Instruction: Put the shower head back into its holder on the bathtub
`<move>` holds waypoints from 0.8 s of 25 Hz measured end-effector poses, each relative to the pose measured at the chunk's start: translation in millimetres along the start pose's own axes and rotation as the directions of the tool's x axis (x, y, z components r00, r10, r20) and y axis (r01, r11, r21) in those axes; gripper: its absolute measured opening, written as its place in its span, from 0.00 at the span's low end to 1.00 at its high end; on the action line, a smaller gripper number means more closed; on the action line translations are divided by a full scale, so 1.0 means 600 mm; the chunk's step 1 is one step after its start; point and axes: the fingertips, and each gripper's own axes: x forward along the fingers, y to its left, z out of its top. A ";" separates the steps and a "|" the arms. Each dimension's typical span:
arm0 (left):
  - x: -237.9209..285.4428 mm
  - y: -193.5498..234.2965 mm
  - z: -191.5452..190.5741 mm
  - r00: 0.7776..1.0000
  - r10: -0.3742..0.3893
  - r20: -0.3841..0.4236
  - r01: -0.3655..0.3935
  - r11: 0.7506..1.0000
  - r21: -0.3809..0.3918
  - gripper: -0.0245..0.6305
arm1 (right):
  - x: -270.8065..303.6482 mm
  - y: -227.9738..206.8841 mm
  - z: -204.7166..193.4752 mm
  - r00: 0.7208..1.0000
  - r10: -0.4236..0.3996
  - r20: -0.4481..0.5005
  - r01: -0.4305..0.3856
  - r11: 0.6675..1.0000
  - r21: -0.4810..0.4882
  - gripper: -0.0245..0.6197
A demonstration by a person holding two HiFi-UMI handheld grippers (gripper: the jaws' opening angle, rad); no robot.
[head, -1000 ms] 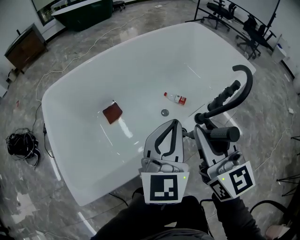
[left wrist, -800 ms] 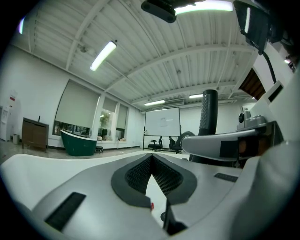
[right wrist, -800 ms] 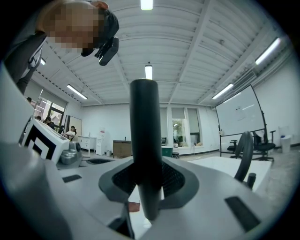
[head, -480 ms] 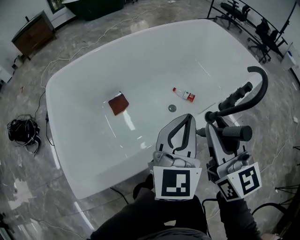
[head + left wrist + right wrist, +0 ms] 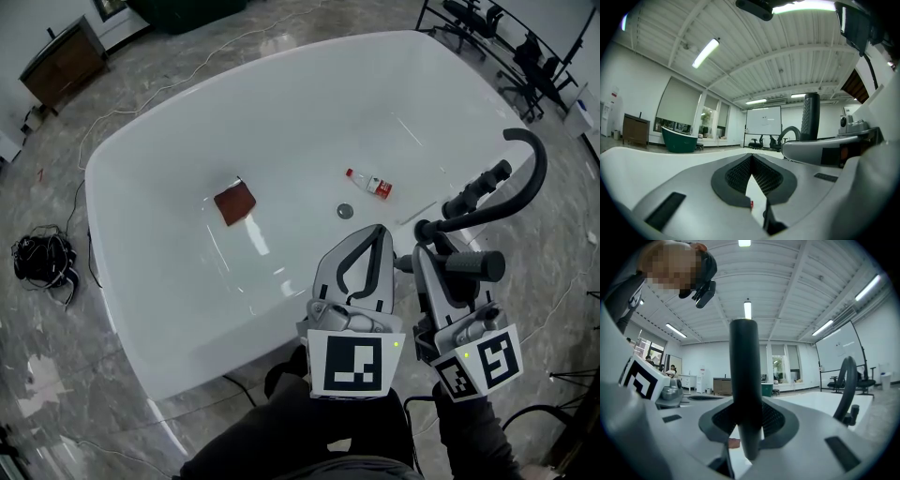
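Note:
The white bathtub (image 5: 159,281) fills the head view. On its right rim stands a black tap set with a curved spout (image 5: 532,164), also seen in the right gripper view (image 5: 845,383). My right gripper (image 5: 427,255) hovers over that rim, shut on the black shower head handle (image 5: 472,265), which lies crosswise in the jaws. In the right gripper view the handle (image 5: 746,399) stands upright between the pads. My left gripper (image 5: 373,236) is beside it to the left, above the tub's near wall, jaws touching with nothing in them (image 5: 751,160). The holder itself I cannot pick out.
Inside the tub lie a brown square pad (image 5: 234,202), a small bottle with a red label (image 5: 370,187) and the drain (image 5: 345,212). A cable bundle (image 5: 42,260) sits on the marble floor at left. Office chairs (image 5: 525,52) stand beyond the tub.
Both grippers have shifted slightly right and toward the tap set, the right one still carrying the shower head handle. Over the last half second almost nothing moved.

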 end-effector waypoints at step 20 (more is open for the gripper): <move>0.018 0.010 -0.042 1.000 -0.001 -0.016 0.001 1.000 -0.004 0.04 | 0.019 -0.011 -0.048 1.000 0.002 -0.020 -0.002 1.000 0.010 0.21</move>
